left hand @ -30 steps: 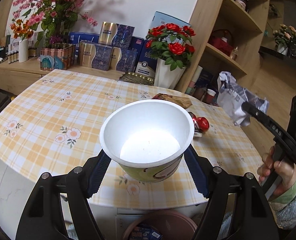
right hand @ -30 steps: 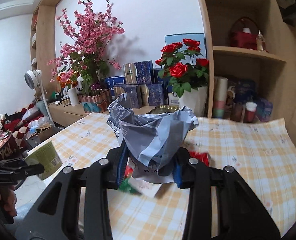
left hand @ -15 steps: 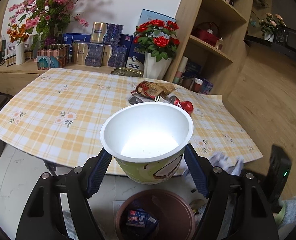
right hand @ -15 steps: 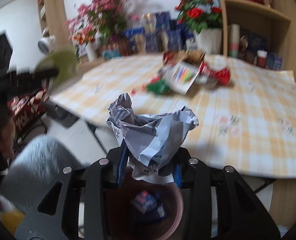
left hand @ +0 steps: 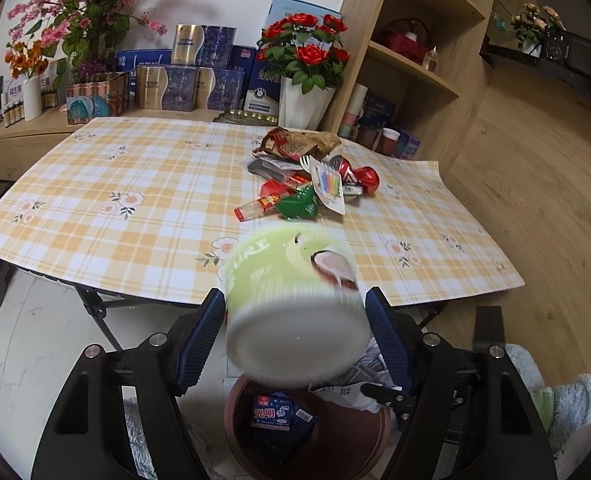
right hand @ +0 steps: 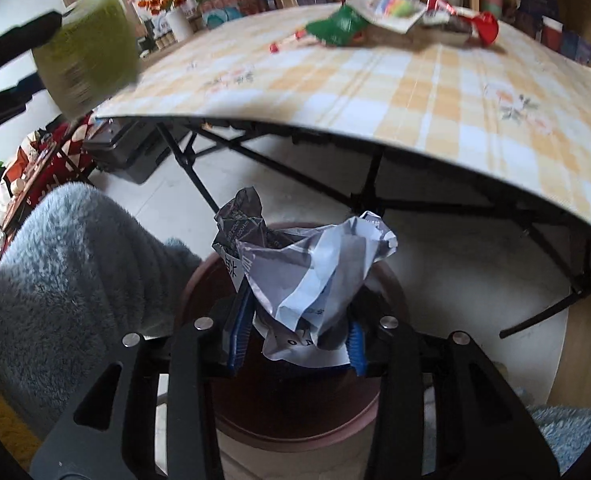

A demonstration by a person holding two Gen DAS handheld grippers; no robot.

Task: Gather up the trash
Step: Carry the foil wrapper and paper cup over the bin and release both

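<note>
The right gripper (right hand: 295, 344) is opening around the crumpled bag (right hand: 311, 276) over the bin (right hand: 295, 420), while the left gripper (left hand: 295, 340) holds the cup (left hand: 291, 304), which needs dropping in next.

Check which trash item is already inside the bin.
The blue carton with white lettering, lying on the bin floor. The green cup and crumpled grey bag hang above the bin; the other wrappers lie on the table.

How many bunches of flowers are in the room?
4 show: tall pink blossoms and orange flowers in a white vase on the left cabinet, red roses in a white pot behind the table, pale roses far right. Others may be hidden.
</note>
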